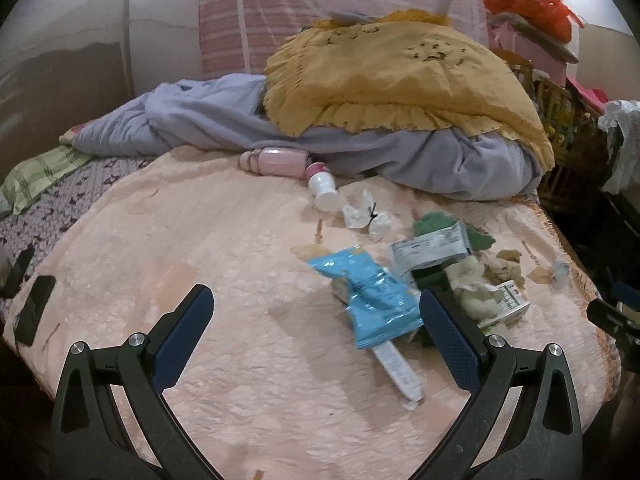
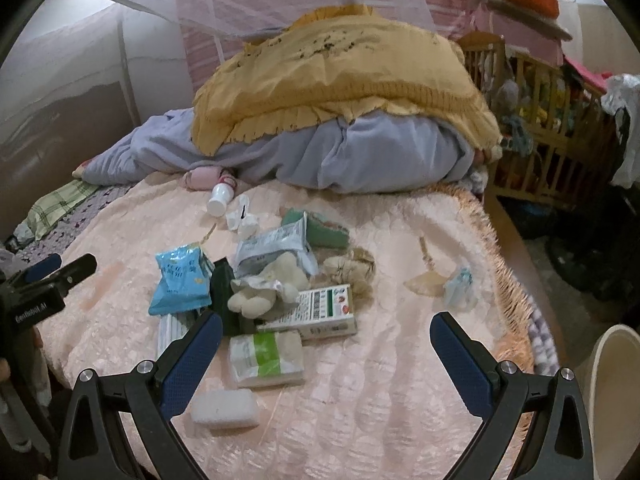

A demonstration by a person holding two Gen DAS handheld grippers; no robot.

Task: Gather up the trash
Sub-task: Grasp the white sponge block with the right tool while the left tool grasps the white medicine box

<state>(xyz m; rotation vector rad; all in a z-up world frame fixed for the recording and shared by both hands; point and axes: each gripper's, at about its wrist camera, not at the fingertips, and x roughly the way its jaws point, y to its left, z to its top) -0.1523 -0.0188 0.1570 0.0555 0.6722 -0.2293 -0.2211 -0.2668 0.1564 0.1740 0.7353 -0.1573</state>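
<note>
While both tongs hover spread and empty over the near edge of the bed [image 2: 380, 420], the trash lies heaped just beyond them at its middle. The left tongs [image 1: 316, 336] face the blue snack bag [image 1: 372, 300] slightly to their right, its long axis running near to far. The right tongs [image 2: 326, 350] are nearer the green-striped packet [image 2: 266, 356] and white box [image 2: 320, 312]; their print is unreadable.
</note>
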